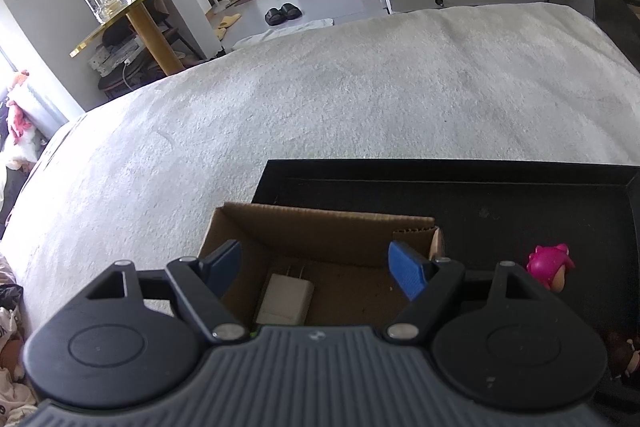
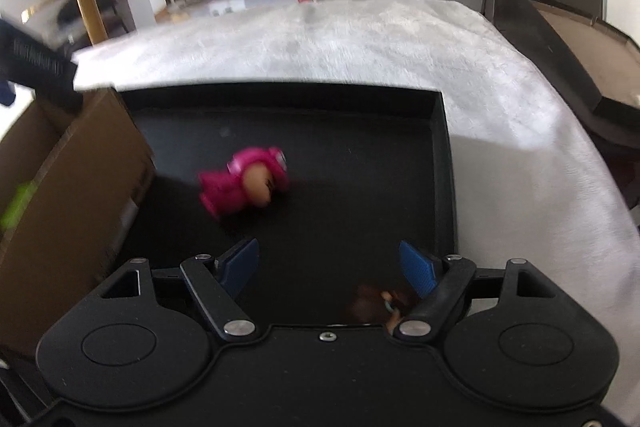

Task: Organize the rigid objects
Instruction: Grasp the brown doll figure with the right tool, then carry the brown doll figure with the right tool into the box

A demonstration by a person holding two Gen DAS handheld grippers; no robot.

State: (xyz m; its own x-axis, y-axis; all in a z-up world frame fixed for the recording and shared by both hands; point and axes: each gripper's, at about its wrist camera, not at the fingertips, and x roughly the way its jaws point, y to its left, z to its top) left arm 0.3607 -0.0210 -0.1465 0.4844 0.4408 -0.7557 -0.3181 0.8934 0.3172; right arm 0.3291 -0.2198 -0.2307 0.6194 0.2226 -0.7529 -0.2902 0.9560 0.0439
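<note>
Now: both tools hang over the bed, pointing down at the things to sort.
Left gripper (image 1: 316, 267): its blue fingers (image 1: 406, 273) stand wide apart and hold nothing. They frame the open top of the cardboard box (image 1: 320, 227) at the bottom middle of the frame.
White charger (image 1: 285, 301): it lies flat on the box floor, between the two fingers but not touched. It looks already put away.
Right gripper (image 2: 328, 263): its fingers are wide apart too, with nothing in them. They hover above the black tray (image 2: 440, 131).
Pink toy figure (image 2: 244, 181): it lies on its side in the middle of the tray, above and left of the fingers. It is blurry.
Brown toy (image 2: 370, 303): it sits low in the frame, just by the right-hand finger. I think it gets picked up next.
Edges: the box wall stands at the left of the tray. The tray rim is close on the right.
Open room: lots of bare tray floor and white blanket (image 1: 320, 87) beyond.
</note>
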